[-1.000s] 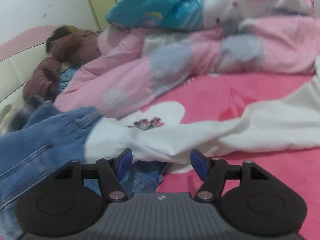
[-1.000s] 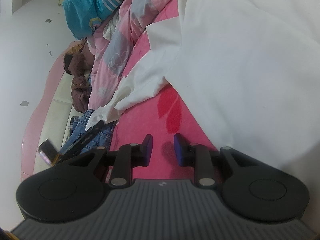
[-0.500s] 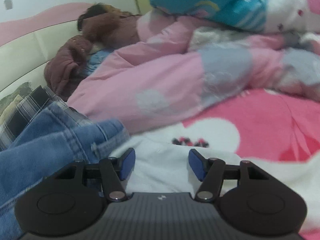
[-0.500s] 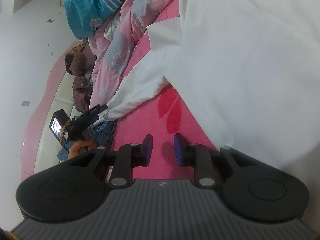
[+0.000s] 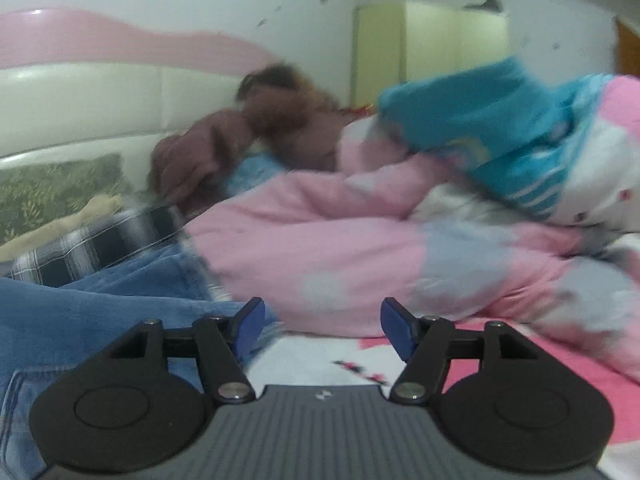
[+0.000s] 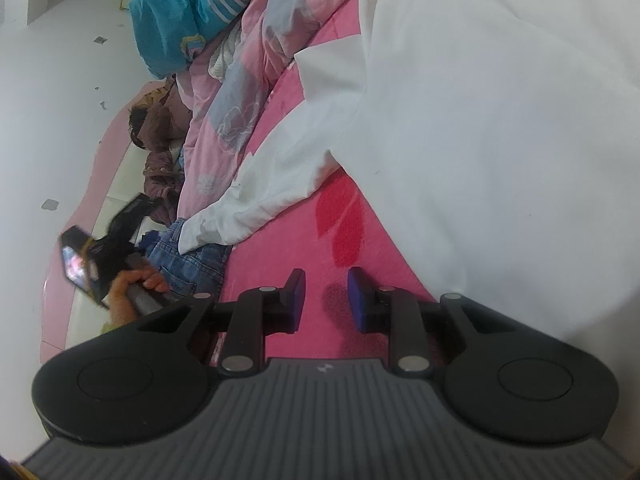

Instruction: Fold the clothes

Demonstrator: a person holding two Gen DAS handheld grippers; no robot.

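Right claw [image 6: 323,294]: jaws apart with a narrow gap, nothing between them; it hovers over the pink bed sheet [image 6: 280,264], just beside the lower edge of the white garment [image 6: 500,160].
White garment: spread wide over the bed — body flat, one sleeve [image 6: 256,200] trailing away from the body, its cuff lying on the jeans [image 6: 188,256].
Left claw [image 5: 322,322]: jaws wide apart and empty, low over the bed beyond the sleeve's cuff, jeans just to its left; the view is blurred.
Hand [image 6: 132,280]: the person's hand on the left tool's handle, beside the jeans.
Pink quilt [image 5: 360,248]: bunched along the far side of the garment, a teal blanket [image 5: 500,128] heaped on it.
Headboard [image 5: 80,112]: farthest from the garment, with brown clothing [image 5: 240,132] and a plaid piece [image 5: 100,248] against it.
Step in hand, as I judge it: the garment lies unfolded with the sleeve out, so the sleeve wants bringing across the body. Pinch only the cuff's edge — not the denim under it — lift it clear, and lay it smooth.
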